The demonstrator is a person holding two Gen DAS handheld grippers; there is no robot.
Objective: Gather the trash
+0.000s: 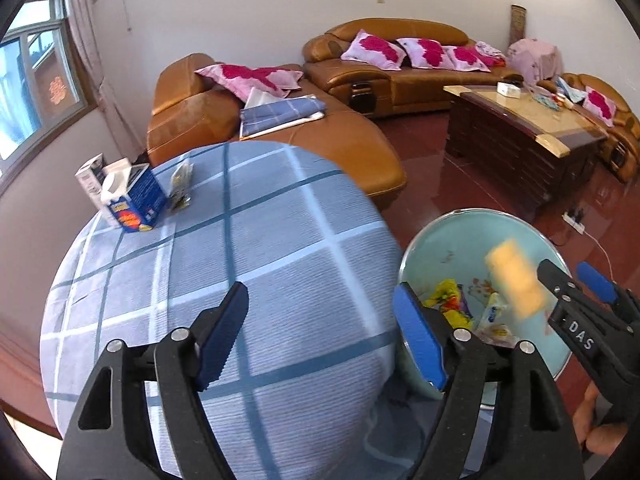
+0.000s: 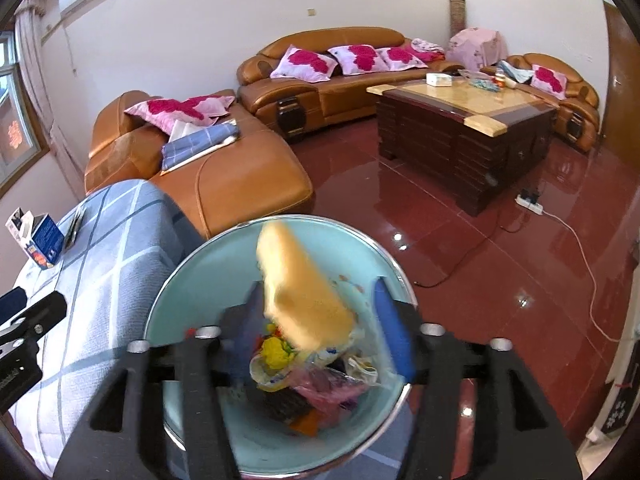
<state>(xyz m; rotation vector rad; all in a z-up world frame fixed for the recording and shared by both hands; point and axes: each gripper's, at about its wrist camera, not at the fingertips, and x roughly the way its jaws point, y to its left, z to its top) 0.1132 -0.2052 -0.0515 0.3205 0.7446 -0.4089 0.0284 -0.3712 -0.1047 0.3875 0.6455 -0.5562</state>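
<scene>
A light blue basin [image 2: 192,280] beside the round table holds several wrappers [image 2: 304,364]. A blurred yellow-orange piece of trash [image 2: 300,292] is in mid-air over the basin, between my right gripper's spread fingers and apart from them. My right gripper [image 2: 316,320] is open above the basin; it also shows in the left wrist view [image 1: 576,284]. My left gripper [image 1: 324,340] is open and empty over the table edge. The basin [image 1: 452,236] and falling piece [image 1: 516,280] show there too. A blue carton [image 1: 134,196], a white box [image 1: 90,178] and a small wrapper [image 1: 181,182] stand on the table's far left.
The round table [image 1: 240,280] has a blue checked cloth. Orange leather sofas [image 2: 248,184] with pink cushions stand behind. A dark wooden coffee table [image 2: 464,132] stands on the red tile floor, with a power strip and cable [image 2: 530,204].
</scene>
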